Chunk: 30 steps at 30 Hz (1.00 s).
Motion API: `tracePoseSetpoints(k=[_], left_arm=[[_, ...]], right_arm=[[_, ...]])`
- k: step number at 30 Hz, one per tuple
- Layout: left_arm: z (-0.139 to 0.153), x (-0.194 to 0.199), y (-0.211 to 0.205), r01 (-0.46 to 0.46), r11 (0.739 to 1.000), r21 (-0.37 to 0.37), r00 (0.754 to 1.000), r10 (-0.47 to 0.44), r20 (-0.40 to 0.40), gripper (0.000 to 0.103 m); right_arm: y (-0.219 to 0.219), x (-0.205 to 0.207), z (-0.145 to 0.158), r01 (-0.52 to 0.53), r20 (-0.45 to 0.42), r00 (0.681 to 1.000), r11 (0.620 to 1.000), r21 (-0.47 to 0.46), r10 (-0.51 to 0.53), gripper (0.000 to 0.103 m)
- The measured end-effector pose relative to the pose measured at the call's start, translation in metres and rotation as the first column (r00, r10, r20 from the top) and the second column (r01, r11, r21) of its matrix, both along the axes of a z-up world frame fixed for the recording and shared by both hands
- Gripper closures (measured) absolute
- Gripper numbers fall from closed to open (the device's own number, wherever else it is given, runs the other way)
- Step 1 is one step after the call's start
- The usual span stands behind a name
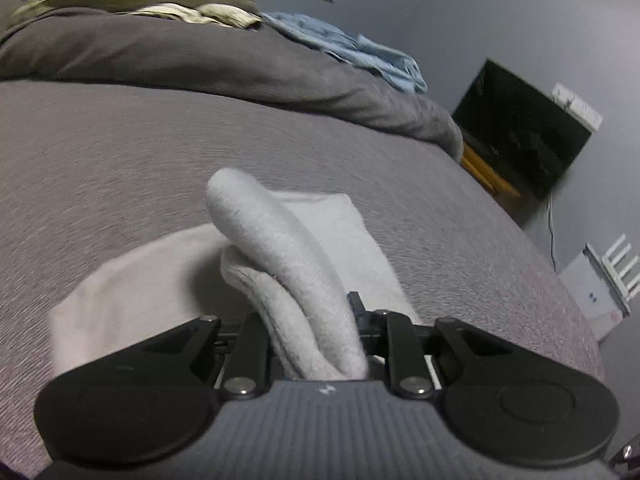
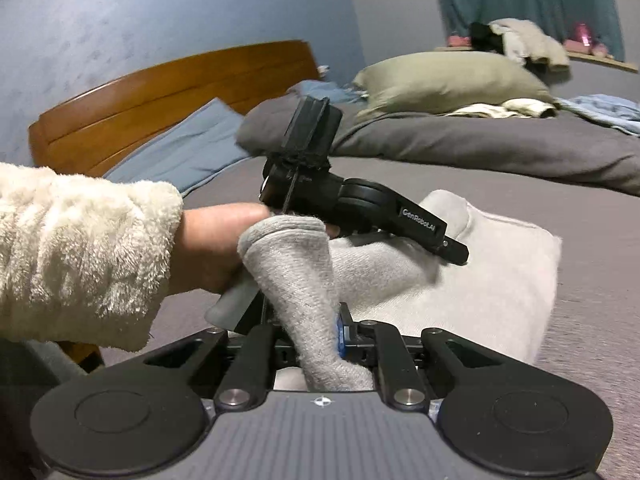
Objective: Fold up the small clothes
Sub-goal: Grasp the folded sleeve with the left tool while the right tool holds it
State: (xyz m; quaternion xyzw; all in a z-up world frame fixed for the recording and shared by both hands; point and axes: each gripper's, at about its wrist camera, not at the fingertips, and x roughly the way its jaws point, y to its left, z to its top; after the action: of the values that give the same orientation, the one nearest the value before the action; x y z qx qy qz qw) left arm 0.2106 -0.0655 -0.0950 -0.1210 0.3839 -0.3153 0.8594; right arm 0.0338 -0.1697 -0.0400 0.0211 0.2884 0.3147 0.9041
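A pale grey garment (image 1: 160, 276) lies on the grey bed (image 1: 120, 152). My left gripper (image 1: 320, 340) is shut on a raised fold of it (image 1: 272, 240), which hides the fingertips. In the right wrist view my right gripper (image 2: 320, 344) is shut on another raised fold (image 2: 296, 272) of the same garment (image 2: 480, 292). The left gripper's black body (image 2: 352, 200), held by a hand in a fluffy cream sleeve (image 2: 80, 252), sits just beyond that fold, over the cloth.
A dark grey duvet (image 1: 200, 56), an olive pillow (image 2: 448, 80) and light blue clothes (image 1: 360, 56) lie at the far side of the bed. A wooden headboard (image 2: 160, 96) stands at the left, a dark screen (image 1: 520, 128) by the wall.
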Motion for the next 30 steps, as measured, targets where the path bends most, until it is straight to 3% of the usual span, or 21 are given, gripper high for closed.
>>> tracePoseSetpoints(k=[8,15,18,24,28,30], left_arm=[[-0.035,-0.009,0.060,-0.070,0.997,-0.042,0.998,0.070,-0.010,0.087],[-0.029,-0.023,0.097,-0.078,0.991,-0.112,0.995,0.085,0.050,0.088],[-0.049,-0.022,0.108,-0.093,0.991,-0.095,0.995,0.091,-0.030,0.088],[-0.069,-0.029,0.125,-0.107,0.987,-0.119,0.993,0.100,-0.062,0.089],[-0.074,-0.014,0.130,-0.119,0.985,-0.124,0.981,0.098,-0.167,0.077],[-0.065,-0.013,0.132,-0.103,0.991,-0.091,0.983,0.087,-0.164,0.072]], right_arm=[[0.075,0.026,-0.016,-0.104,-0.011,0.995,0.993,-0.057,0.103,0.091],[0.112,0.028,-0.013,-0.176,0.002,0.984,0.982,-0.076,0.176,0.091],[0.128,0.048,-0.023,-0.197,-0.031,0.980,0.976,-0.096,0.195,0.091],[0.162,0.073,-0.038,-0.238,-0.088,0.969,0.964,-0.116,0.229,0.091],[0.179,0.089,-0.043,-0.231,-0.110,0.970,0.964,-0.134,0.217,0.091],[0.187,0.090,-0.048,-0.236,-0.111,0.969,0.959,-0.158,0.220,0.090]])
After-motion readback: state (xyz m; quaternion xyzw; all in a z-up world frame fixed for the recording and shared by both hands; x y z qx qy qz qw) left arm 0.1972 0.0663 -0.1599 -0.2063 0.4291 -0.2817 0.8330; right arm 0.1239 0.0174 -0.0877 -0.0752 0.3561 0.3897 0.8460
